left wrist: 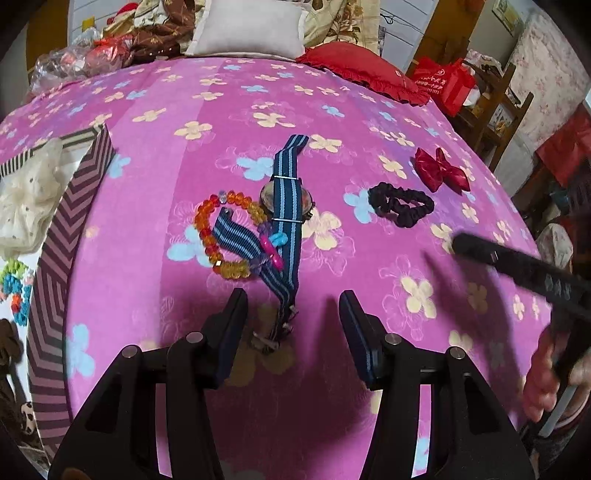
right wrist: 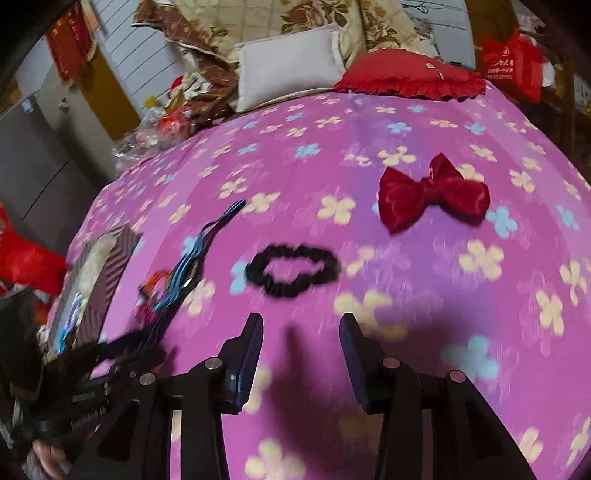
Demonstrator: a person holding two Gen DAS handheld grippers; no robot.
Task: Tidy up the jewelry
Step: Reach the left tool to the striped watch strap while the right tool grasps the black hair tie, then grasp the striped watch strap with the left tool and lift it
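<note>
1. Bed [left wrist: 258, 92] under a pink sheet with cream and blue flowers. Beyond the watch [left wrist: 286, 201], at the head end: white pillow [left wrist: 251, 29], red frilled cushion [left wrist: 354, 66], heaped floral bedding. Red bag [left wrist: 448, 81] and wooden furniture off to the right of the cushion.
2. Chevron-striped box [left wrist: 55, 266] sits left of the watch, at the bed's edge; a cream lace piece [left wrist: 26, 199] and bright beaded bits lie inside it.
3. Left tool [left wrist: 293, 306] points steeply down, just on the near side of the watch. Jaws stand apart, gripping nothing; the buckle end of the watch strap lies on the sheet between the tips, no clear contact.
4. Right tool [right wrist: 301, 325] is also angled down, to the right of the watch and near the black scrunchie [right wrist: 291, 271]. Jaws parted, nothing between them. Right wrist view is motion-blurred.
5. A hand [left wrist: 543, 373] holds the right tool at the left view's right edge.
6. Watch: round face, navy and light-blue striped strap, lying flat, mid-bed.
7. Orange-red bead bracelet [left wrist: 225, 232] touches the watch's left side, overlapping the strap; pink and turquoise bits [left wrist: 275, 247] lie on the strap.
8. Scrunchie lies right of the watch, apart; red satin bow [left wrist: 441, 170] lies further right, beyond the scrunchie.
</note>
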